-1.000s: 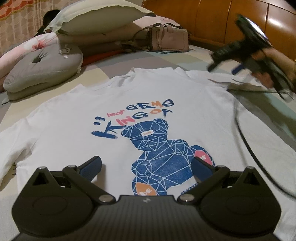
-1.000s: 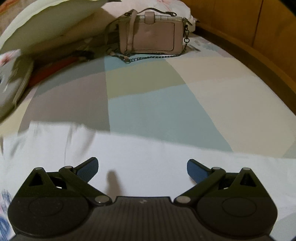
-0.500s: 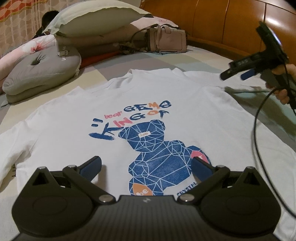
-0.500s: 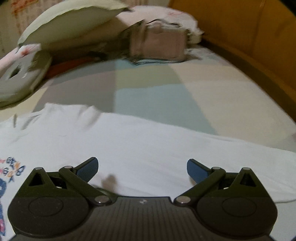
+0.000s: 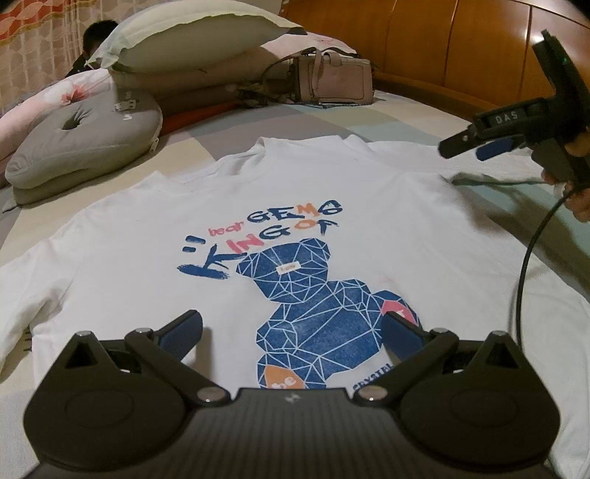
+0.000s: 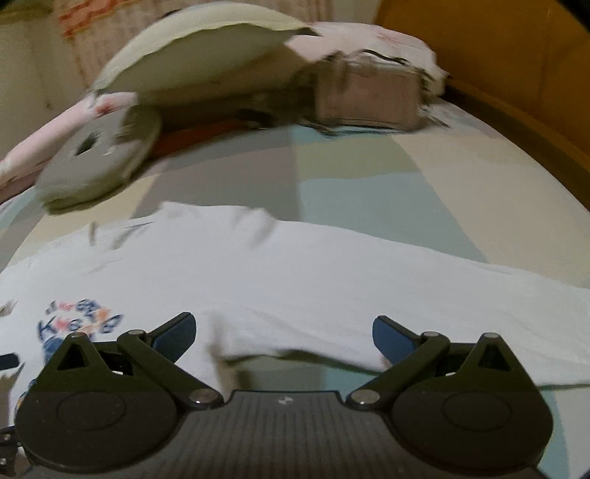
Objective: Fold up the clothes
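A white T-shirt (image 5: pixel 147 228) with a blue geometric bear print (image 5: pixel 313 294) lies flat, face up, on the bed. My left gripper (image 5: pixel 291 331) hovers open over the shirt's lower front, nothing between its fingers. In the left wrist view my right gripper (image 5: pixel 475 147) hangs in the air above the shirt's right sleeve, held by a hand (image 5: pixel 579 199) at the frame edge. The right wrist view is blurred: the right gripper (image 6: pixel 284 331) stands open above the white sleeve (image 6: pixel 405 280), holding nothing.
A pink handbag (image 5: pixel 332 81), a cream pillow (image 5: pixel 191 33) and a grey ring cushion (image 5: pixel 81 136) crowd the bed's far end. A wooden headboard (image 5: pixel 442 40) runs along the right. A black cable (image 5: pixel 523 272) trails over the shirt's right side. The patchwork bedsheet (image 6: pixel 350 173) lies beyond the sleeve.
The right gripper has pulled back and risen from the sleeve's far edge toward the right, so more of the shirt shows in its view. The left gripper has stayed nearly still.
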Available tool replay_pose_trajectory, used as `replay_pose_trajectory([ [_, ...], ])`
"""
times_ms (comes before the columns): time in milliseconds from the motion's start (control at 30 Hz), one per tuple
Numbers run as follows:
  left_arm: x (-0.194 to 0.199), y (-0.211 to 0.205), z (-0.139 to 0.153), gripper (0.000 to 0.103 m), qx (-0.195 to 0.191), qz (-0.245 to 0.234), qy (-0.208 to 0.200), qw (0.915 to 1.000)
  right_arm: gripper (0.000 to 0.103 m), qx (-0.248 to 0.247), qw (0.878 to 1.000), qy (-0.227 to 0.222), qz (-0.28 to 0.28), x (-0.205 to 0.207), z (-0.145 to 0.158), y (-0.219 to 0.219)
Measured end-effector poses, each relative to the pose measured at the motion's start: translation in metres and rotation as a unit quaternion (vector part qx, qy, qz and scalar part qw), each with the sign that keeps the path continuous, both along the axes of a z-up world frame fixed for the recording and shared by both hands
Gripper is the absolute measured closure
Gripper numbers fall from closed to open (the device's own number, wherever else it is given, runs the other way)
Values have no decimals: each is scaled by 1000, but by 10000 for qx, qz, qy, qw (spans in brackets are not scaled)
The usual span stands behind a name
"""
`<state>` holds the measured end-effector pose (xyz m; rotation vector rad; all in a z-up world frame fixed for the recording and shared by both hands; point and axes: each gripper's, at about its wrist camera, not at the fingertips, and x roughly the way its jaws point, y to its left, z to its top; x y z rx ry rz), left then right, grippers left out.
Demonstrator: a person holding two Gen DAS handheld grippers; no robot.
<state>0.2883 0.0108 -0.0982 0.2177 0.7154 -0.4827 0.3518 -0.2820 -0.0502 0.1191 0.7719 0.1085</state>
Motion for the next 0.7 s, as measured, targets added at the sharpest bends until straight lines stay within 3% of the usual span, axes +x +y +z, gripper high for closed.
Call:
replay_pose_trajectory([
  [100, 2, 3, 0, 1, -17, 40, 20, 10000, 0, 138, 9980, -264, 549, -11, 2, 26],
  [300, 7, 11, 0, 1, -71, 213, 93, 9997, 0, 184, 9862, -299, 1620, -13, -13, 66],
  [433, 8, 11, -2, 1, -39, 213, 114, 9997, 1, 4, 9890, -59, 1476, 3, -29, 70],
  [700, 5, 11, 2, 1, -83, 171, 61, 9998, 0, -403, 9875, 35, 1523, -38, -40, 66],
])
